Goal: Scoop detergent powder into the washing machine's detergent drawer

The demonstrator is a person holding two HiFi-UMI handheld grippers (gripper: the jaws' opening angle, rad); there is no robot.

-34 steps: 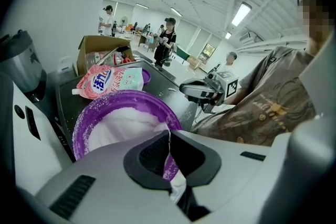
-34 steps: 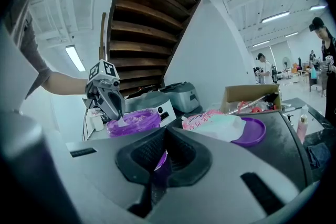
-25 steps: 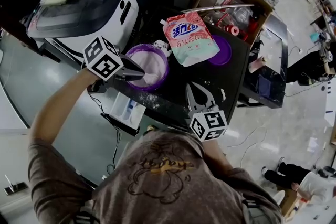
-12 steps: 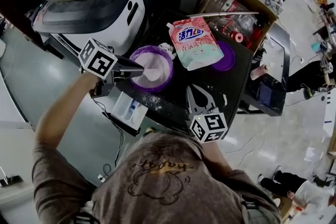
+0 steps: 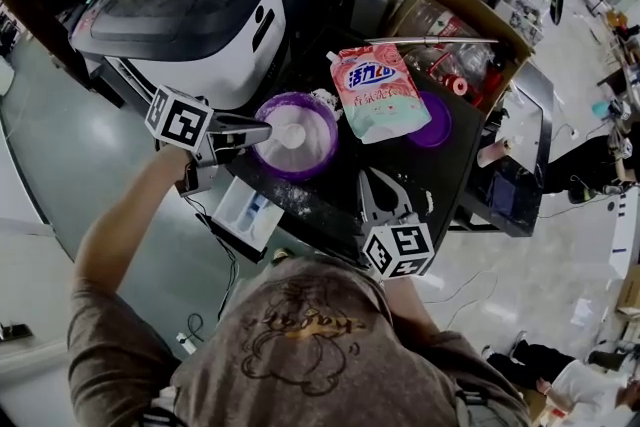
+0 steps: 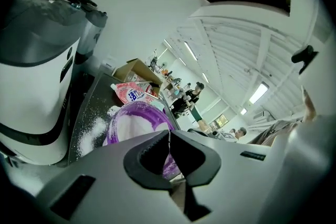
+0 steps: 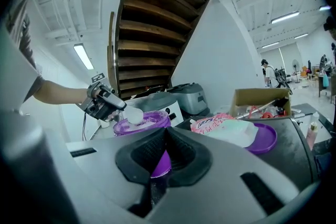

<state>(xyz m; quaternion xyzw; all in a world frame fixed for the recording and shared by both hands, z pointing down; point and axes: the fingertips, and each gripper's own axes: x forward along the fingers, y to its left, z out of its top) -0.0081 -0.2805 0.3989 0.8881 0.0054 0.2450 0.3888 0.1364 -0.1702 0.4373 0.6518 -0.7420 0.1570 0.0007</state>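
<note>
**Ana:** Over the purple bowl (image 5: pixel 322 118), what did the left gripper (image 5: pixel 266 133) hold?

**Ben:** Its jaws were clamped on the scoop (image 5: pixel 293 135), heaped with powder (image 7: pixel 133 114). The right gripper (image 5: pixel 366 177) was closed on nothing, right of the bowl.

**Ana:** And the drawer (image 5: pixel 245 212)?

**Ben:** Left of the bowl, toward the person, nearest the left gripper.

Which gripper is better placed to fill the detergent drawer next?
Left. The left gripper is shut on the powder-filled scoop over the purple bowl, with the detergent drawer nearest it; the right gripper is shut, empty.
</note>
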